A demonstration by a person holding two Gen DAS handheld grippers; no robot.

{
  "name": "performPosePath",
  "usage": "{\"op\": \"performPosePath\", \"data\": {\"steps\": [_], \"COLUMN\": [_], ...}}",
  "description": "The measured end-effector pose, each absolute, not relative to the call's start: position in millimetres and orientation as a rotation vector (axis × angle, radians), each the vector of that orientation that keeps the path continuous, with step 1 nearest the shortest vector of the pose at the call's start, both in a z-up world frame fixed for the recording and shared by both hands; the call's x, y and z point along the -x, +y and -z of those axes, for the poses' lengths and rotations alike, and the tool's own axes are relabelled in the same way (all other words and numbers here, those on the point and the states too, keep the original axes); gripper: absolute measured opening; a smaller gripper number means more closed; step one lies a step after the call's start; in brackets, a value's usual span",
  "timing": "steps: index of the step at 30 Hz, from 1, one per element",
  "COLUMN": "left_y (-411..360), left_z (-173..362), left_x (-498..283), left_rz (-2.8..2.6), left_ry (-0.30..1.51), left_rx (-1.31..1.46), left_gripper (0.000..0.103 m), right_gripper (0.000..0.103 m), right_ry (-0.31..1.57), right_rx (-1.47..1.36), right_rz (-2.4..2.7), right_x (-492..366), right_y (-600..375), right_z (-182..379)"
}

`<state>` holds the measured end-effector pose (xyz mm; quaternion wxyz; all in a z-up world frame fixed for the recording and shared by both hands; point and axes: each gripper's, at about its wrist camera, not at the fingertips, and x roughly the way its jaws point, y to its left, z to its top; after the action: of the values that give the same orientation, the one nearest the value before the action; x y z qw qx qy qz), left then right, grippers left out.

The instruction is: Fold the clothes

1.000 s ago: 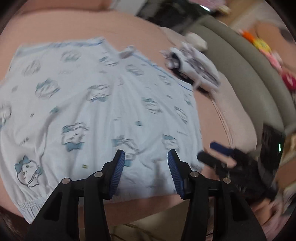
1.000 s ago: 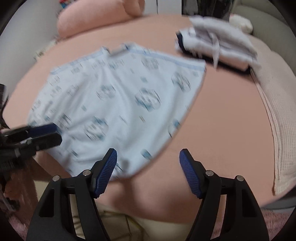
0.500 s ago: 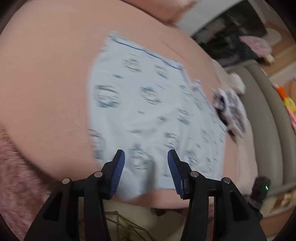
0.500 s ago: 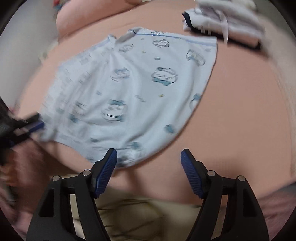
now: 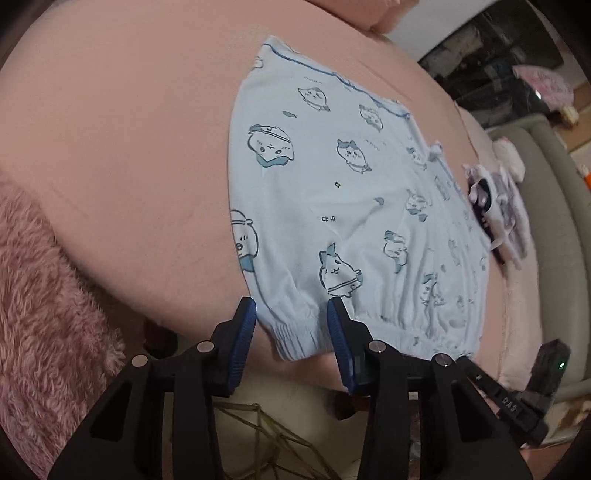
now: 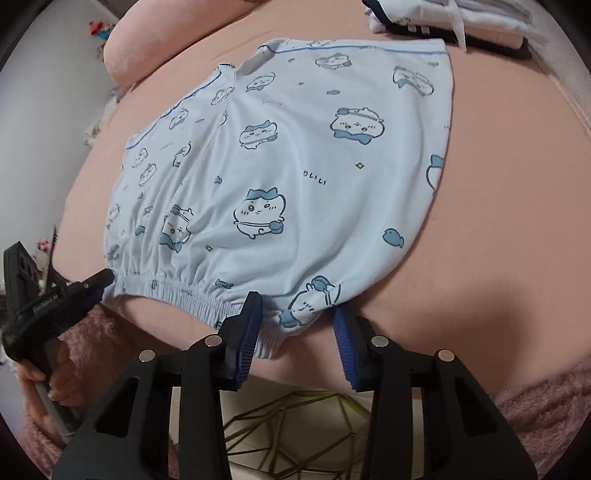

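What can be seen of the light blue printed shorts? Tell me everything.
The shorts are pale blue, soft-looking knit, printed with cartoon animals and small fish, with dark blue piping on the far hems. They lie spread flat, lightly wrinkled, on the pink bedsheet, gathered elastic waistband nearest. The open left gripper and open right gripper each straddle a waistband corner.

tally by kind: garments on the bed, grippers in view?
Light blue shorts, spread flat: 1
Folded clothes pile, white and dark: 1, piece count unclear
Grippers: 2, left gripper and right gripper
Total: 4
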<state>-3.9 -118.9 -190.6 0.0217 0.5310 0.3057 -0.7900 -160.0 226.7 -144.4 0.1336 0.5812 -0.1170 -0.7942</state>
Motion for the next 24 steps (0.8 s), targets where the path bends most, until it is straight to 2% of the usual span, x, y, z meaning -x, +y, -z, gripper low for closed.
{"op": "performPosePath", "data": {"steps": [7,9,11,13,15,16,17,18,19,20,24], "left_y": [-122,-121,-119,-117,-116,-116,-116,-116,-115,-114,-117], "left_z": [196,198,197,197,196,196,194,193,190,188,191], "left_x": [4,4,5,8,9,9,8,7,7,6,5], "left_rz": [2.442,2.453,2.48,2.493,2.501,2.502,2.499,2.496,2.495,2.495,2.448], "left_ry": [0.981,1.025,1.043,1.031,1.026,1.027,1.0,0.971,0.92,0.868,0.847], "left_rx": [-1.676,-1.671,-1.659,-1.663,-1.661,-1.656,-1.647,-1.638,-1.641,-1.645,-1.701], "left_gripper": [0.043,0.043,0.037,0.034,0.029,0.022,0.016,0.014,0.012,0.012,0.012], "right_gripper": [0.039,0.036,0.031,0.03,0.033,0.04,0.039,0.036,0.017,0.008,0.007], "right_ry": [-0.367,-0.326,-0.321,-0.361,-0.401,-0.416,-0.418,-0.402,-0.391,-0.392,-0.373], "right_rx": [-1.702,-1.691,-1.681,-1.669,-1.664,-1.659,-1.653,-1.646,-1.64,-1.629,-1.61], "right_rz": [2.311,2.306,2.301,2.292,2.286,2.278,2.275,2.277,2.277,2.275,2.288], "right_x": [153,153,156,158,161,162,164,165,165,163,152], "right_y": [235,230,225,227,229,229,228,224,223,226,231], "right_z": [140,140,142,141,143,144,144,143,141,139,129]}}
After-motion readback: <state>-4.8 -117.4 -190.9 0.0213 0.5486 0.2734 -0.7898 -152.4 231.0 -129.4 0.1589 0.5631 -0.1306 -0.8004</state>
